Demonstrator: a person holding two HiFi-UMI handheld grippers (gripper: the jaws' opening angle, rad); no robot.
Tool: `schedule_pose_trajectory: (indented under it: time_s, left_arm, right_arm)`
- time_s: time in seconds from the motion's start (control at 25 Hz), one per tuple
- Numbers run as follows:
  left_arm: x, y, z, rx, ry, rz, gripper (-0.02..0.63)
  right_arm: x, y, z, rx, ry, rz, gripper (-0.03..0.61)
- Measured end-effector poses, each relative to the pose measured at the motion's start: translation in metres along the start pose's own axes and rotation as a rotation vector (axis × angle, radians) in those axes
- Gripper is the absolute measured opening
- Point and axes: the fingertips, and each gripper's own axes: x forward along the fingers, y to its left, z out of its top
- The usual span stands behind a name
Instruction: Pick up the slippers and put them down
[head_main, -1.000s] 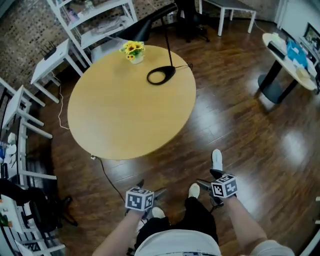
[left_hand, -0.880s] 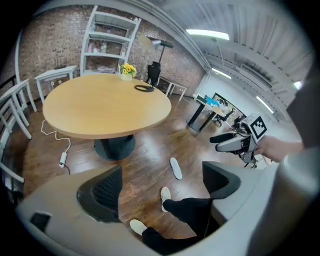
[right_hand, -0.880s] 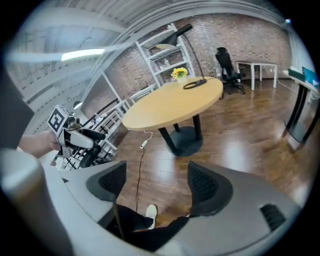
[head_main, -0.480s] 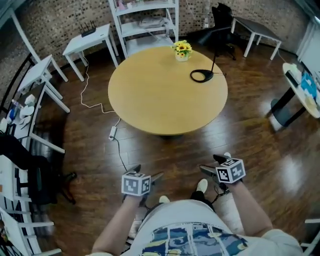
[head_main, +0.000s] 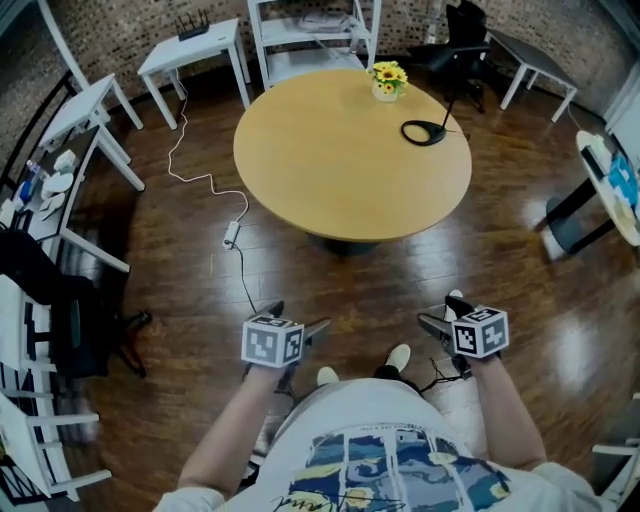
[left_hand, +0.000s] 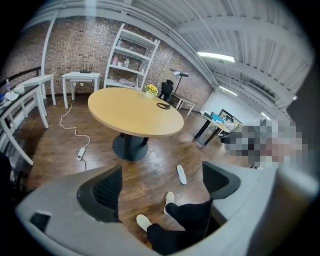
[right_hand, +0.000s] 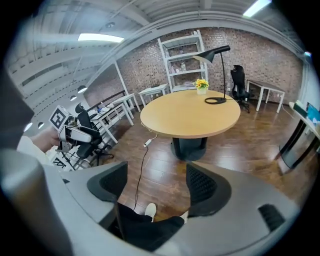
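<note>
One white slipper (left_hand: 180, 174) lies flat on the wood floor, between the table's foot and the person's feet. In the head view only its tip (head_main: 456, 297) shows past my right gripper (head_main: 440, 312). No second slipper is in view. My left gripper (head_main: 297, 318) hangs at the person's left, well above the floor. Its jaws stand wide apart around nothing (left_hand: 162, 182). The right gripper's jaws (right_hand: 156, 182) are closing, set narrower than the left's. Only floor and the person's legs show between them.
A round wooden table (head_main: 352, 150) carries a black lamp (head_main: 423, 132) and a pot of yellow flowers (head_main: 387, 80). A cable with a power strip (head_main: 230, 234) trails left of it. The person's white shoes (head_main: 398, 357) are below. A black chair (head_main: 70, 330) and white desks stand left.
Both grippers rose and drew back from the table as the person stood up. The slipper, plainly seen beyond the right gripper before, is now mostly covered by it.
</note>
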Motion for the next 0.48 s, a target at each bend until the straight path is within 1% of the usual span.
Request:
schedule_pose_trajectory:
  time_s: [0.12, 0.28, 0.48]
  left_arm:
    - [0.0008, 0.0051, -0.0053, -0.014, 0.006, -0.004, 0.502]
    - [-0.0021, 0.0055, -0.0102, 0.004, 0.024, -0.008, 0.502]
    - [-0.0035, 0.0052, -0.0057, 0.016, 0.024, -0.007, 0.502]
  right_arm:
    - [0.002, 0.0017, -0.0002, -0.012, 0.005, -0.011, 0.391]
    - [-0.0006, 0.0089, -0.0049, -0.007, 0.002, -0.017, 0.391]
    - [-0.0022, 0.0074, -0.0081, 0.004, 0.004, -0.023, 0.391]
